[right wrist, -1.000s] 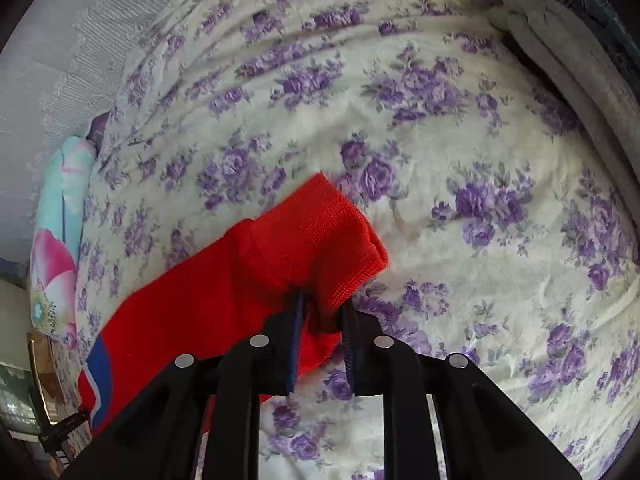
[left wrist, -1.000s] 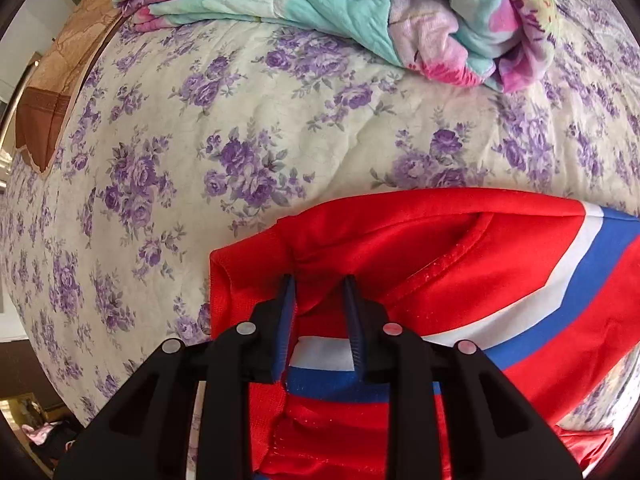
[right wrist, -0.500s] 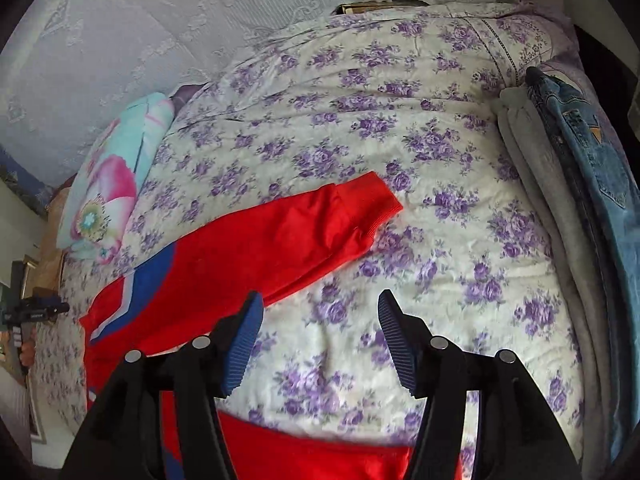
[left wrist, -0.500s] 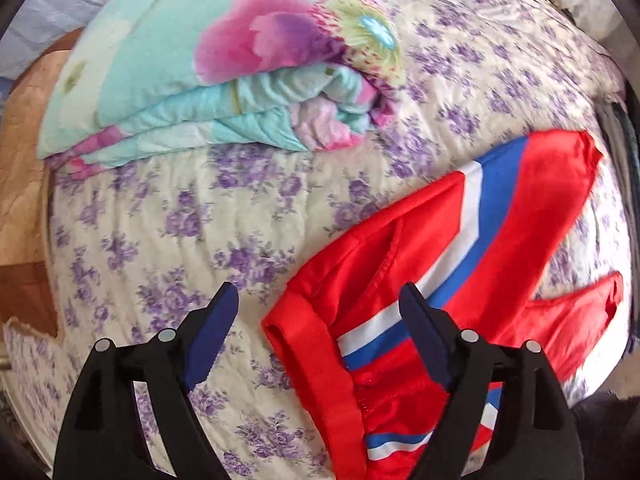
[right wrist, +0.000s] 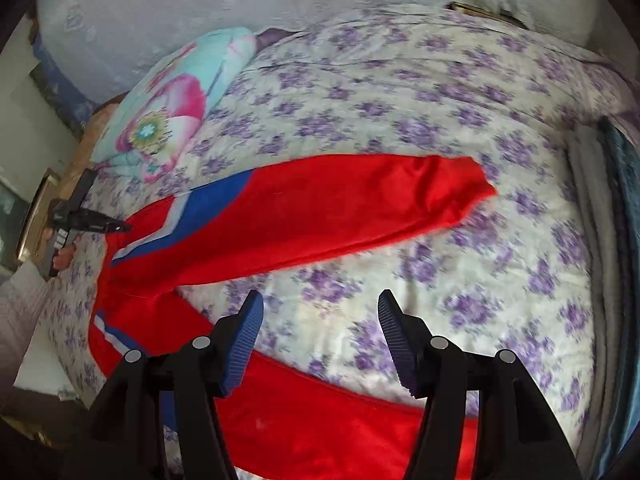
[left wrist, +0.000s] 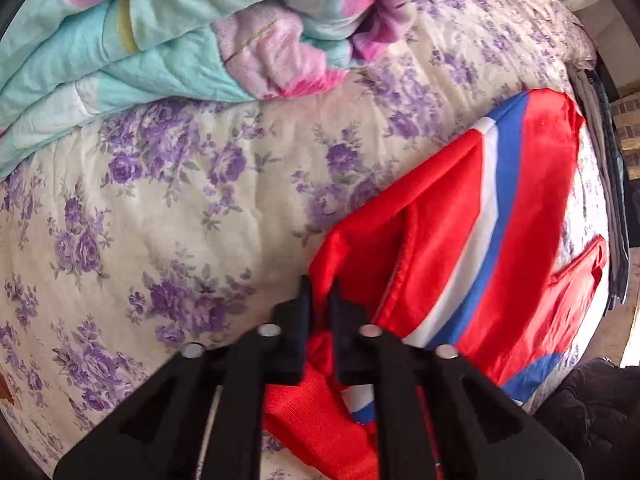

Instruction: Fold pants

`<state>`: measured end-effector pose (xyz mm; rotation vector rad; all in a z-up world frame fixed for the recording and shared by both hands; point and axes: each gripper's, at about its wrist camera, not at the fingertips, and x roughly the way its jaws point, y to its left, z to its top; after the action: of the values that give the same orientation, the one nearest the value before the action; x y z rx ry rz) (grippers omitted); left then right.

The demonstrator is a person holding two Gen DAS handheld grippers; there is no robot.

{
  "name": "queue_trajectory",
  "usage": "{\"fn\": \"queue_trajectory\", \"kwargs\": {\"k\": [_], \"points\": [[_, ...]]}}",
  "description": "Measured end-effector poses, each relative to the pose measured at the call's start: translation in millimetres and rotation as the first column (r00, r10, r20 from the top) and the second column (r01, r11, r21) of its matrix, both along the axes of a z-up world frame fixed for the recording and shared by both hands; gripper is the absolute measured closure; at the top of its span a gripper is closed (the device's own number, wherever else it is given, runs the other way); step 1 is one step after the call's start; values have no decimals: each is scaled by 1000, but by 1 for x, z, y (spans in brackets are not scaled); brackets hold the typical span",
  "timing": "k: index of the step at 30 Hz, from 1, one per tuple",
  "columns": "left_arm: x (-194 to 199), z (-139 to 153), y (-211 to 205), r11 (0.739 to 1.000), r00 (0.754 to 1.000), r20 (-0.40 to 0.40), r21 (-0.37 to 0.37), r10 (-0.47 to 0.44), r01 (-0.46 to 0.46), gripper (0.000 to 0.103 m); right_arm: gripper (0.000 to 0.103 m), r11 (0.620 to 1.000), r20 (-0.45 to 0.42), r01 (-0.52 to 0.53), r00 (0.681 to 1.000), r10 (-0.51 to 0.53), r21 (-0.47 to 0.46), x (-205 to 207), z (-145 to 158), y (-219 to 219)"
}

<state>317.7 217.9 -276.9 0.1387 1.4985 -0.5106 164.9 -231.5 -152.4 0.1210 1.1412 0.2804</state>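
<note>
The red pants [right wrist: 320,216], marked with blue and white stripes near the waist, are spread across the floral bedspread [right wrist: 460,272] with the two legs splayed apart in a V, so that one leg can be brought over the other. In the left wrist view the left gripper [left wrist: 319,300] is pressed together on the waistband edge of the pants, at the corner nearest the folded quilt [left wrist: 160,40]; this hold is judged to be taken so the waist can be lifted and carried across. The right gripper [right wrist: 320,320] is held spread, with nothing between its blue pads [right wrist: 244,344], above the bare bedspread in the gap between the legs; the near leg lies just under it, and it is probably placed there to reach that leg's edge. A stack of other garments [right wrist: 600,280] is kept along the bed's right side, clear of the folding area.
</note>
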Motion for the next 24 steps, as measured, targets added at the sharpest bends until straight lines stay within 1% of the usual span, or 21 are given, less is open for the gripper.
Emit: {"fn": "queue_trajectory", "kwargs": {"k": [1,3,5,7,9,11,12,15,16,17,18,19,20,21,23,24], "points": [[-5,4,-5,999,999,29,24,-26,25,99,43,996,5,-83,997,83,26,15,0,18],[-12,9,-10,998,997,51,47,-50,47,99,43,969,22,-247,969,246,26,47,0,56],[-17,16,-10,998,996,69,49,-53,50,99,36,918,24,-396,918,396,-4,84,-2,99],[-21,25,-11,998,995,85,41,-50,46,99,32,867,22,-498,867,498,-12,118,-6,139],[-27,34,-12,998,993,103,37,-50,46,99,32,819,-1,-574,819,574,-21,150,-17,175],[-29,41,-13,998,992,115,36,-52,48,99,32,757,-44,-653,758,651,-28,173,-32,211],[-30,43,-12,998,991,120,37,-54,49,99,32,721,-75,-692,721,689,-33,180,-42,226],[-32,46,-9,998,991,124,40,-50,45,99,32,605,-182,-792,609,772,-84,188,-75,264],[-33,47,-10,998,991,124,40,-49,44,99,32,568,-202,-815,580,789,-116,189,-84,274],[-33,47,-10,998,991,125,41,-48,44,99,32,538,-219,-830,558,800,-148,188,-93,281],[-33,47,-8,998,991,124,42,-47,42,99,37,509,-243,-844,536,809,-167,188,-103,285],[-33,47,-7,998,991,122,43,-46,41,99,86,492,-263,-855,518,814,-162,188,-112,287],[-33,46,-8,998,992,120,46,-46,41,99,99,479,-299,-870,491,818,-118,188,-120,286],[-32,45,-9,998,991,121,57,-48,42,99,99,484,-307,-870,489,817,-97,186,-121,284],[-34,45,-11,996,990,127,74,-54,45,99,99,475,-273,-875,482,833,-95,178,-108,279],[-36,47,-12,996,990,132,73,-54,45,99,99,491,-252,-866,498,830,-96,176,-99,275]]}}
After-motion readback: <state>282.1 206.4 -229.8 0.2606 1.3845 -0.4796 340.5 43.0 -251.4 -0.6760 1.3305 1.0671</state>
